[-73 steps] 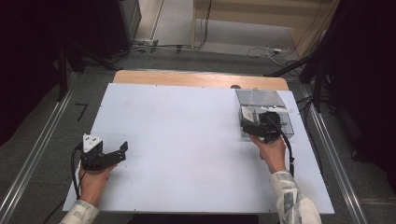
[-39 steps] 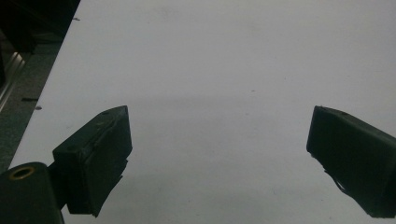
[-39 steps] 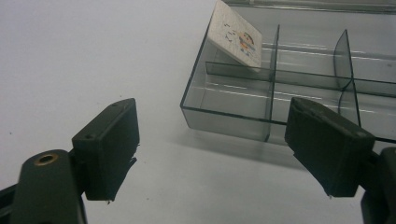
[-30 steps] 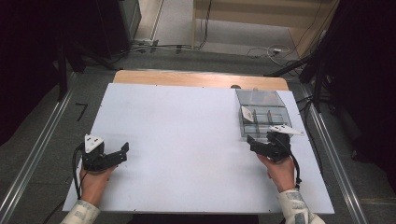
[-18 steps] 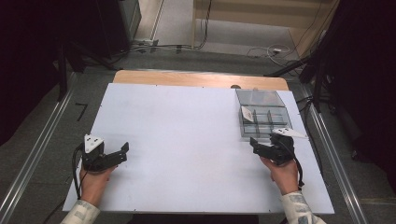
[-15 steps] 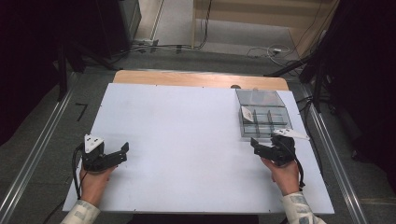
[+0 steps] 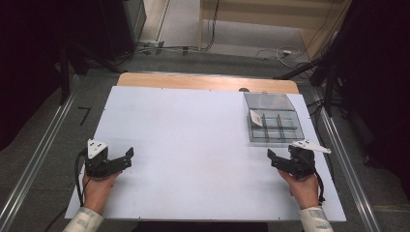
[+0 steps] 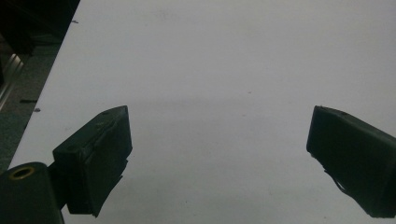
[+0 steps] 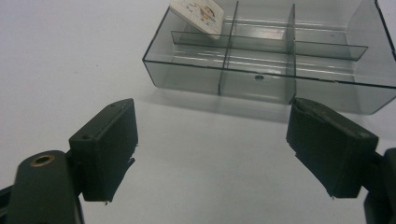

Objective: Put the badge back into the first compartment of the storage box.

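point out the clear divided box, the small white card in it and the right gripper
clear divided box (image 9: 261,86), right gripper view, near front wall
small white card (image 9: 198,14), right gripper view, middle of its printed face
right gripper (image 7: 279,160), high view, between its open jaw tips

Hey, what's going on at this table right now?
A person sits at a white table with a tool in each hand. The right tool is open and empty, just short of a clear compartment box. A small white card leans in one far compartment of the box. The left tool is open too, resting over bare table at the near left, holding nothing.
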Demonstrator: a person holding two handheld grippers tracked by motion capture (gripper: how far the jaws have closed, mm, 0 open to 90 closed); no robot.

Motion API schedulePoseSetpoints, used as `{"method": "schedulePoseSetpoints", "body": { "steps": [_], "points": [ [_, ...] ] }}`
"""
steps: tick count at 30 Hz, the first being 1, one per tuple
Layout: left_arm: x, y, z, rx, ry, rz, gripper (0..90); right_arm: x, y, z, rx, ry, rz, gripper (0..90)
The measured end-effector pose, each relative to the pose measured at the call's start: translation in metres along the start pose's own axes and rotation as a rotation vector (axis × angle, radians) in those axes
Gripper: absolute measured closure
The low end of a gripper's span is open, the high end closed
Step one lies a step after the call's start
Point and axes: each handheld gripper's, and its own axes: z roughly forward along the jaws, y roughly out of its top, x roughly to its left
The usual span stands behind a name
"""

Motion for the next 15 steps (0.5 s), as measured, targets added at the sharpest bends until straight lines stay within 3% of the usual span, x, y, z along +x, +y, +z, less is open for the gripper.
{"method": "schedulePoseSetpoints", "body": {
  "steps": [15],
  "points": [
    [-0.001,0.0,0.0,0.004,-0.002,-0.001,7.0,-0.015,-0.013,-0.013,0.0,-0.027,0.012,15.0]
  ]
}}
